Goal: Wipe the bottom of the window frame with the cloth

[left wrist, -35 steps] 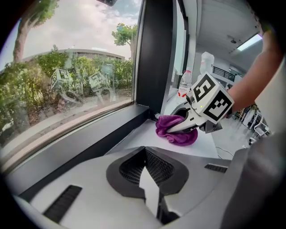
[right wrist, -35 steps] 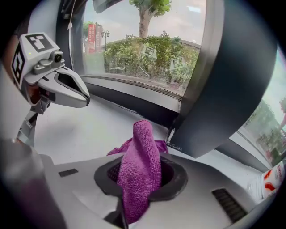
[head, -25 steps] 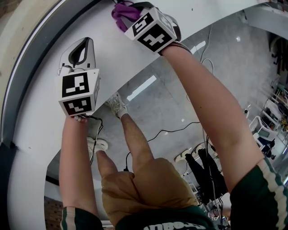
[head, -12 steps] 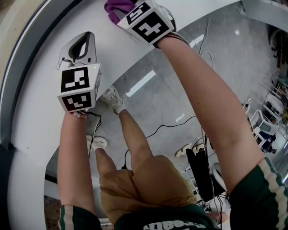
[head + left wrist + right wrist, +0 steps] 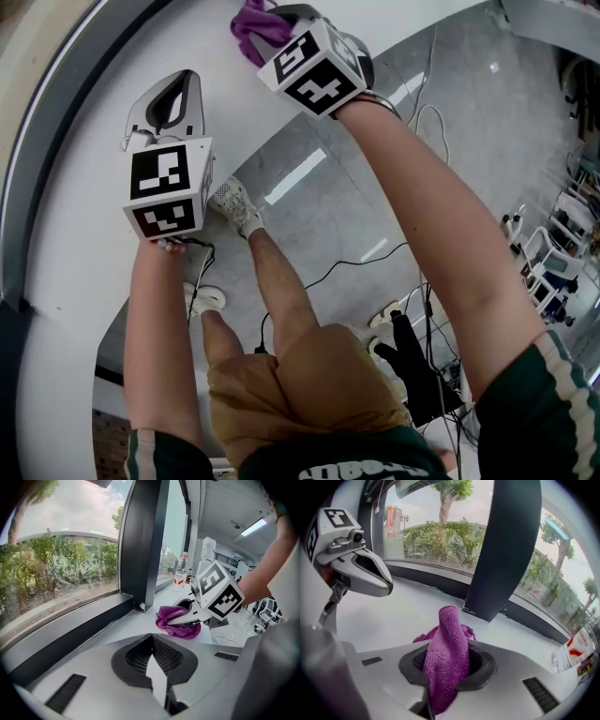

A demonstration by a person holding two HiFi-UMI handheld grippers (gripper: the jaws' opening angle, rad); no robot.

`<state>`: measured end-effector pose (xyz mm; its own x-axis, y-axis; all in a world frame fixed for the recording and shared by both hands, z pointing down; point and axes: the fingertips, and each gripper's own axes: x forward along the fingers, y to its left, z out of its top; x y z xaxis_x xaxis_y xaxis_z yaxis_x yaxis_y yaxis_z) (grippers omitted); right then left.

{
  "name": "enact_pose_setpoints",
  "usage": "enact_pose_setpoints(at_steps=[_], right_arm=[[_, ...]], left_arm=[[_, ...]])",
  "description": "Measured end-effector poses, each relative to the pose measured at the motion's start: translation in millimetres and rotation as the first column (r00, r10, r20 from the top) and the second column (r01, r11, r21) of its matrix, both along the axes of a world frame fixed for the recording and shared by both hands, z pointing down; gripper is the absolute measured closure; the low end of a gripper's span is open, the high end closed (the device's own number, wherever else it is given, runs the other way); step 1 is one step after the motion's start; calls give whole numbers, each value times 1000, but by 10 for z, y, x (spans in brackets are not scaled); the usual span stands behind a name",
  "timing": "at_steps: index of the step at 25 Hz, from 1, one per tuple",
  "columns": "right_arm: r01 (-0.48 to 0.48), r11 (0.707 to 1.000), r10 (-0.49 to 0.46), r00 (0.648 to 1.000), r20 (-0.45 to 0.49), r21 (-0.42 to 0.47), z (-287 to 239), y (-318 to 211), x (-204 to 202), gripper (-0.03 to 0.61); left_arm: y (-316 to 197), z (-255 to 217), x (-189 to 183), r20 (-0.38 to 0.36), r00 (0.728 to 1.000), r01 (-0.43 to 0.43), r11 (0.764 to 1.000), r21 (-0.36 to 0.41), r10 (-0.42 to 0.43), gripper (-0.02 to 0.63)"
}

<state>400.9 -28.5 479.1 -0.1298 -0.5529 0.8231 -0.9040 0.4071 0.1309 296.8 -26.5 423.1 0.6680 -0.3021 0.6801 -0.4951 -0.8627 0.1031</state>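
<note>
Step in hand: judged to be a wiping pass along the white sill (image 5: 393, 611) at the foot of the window.
Right gripper (image 5: 172, 620): jaws clamped on the purple cloth (image 5: 447, 653); one fold stands up between them, the rest is bunched below on the sill.
Cloth position: on the sill near the foot of the dark mullion (image 5: 501, 550), with bare sill between it and the frame's bottom rail (image 5: 426, 576).
Left gripper (image 5: 152, 667): jaws together on nothing, held over the sill beside the right one, apart from the cloth.
Doing it well: press the bunch down flat, push it into the corner where sill meets rail, and stroke along the rail.
Watch: a bunched cloth touches little; the left gripper stands in a leftward stroke's path.
</note>
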Motion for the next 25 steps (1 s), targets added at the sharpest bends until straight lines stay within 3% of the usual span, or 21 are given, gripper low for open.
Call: enact_pose_setpoints(at_steps=[7, 13, 25], right_arm=[[74, 997, -72, 989, -126, 16, 9, 120, -45, 492], [180, 983, -163, 941, -298, 30, -56, 266, -95, 494], [108, 993, -89, 957, -275, 54, -43, 332, -117, 497]], left_arm=[[71, 49, -25, 7, 1000, -7, 1000, -14, 7, 604], [84, 6, 4, 10, 1000, -12, 1000, -20, 12, 604], [118, 25, 9, 2, 1000, -11, 1000, -10, 11, 604]])
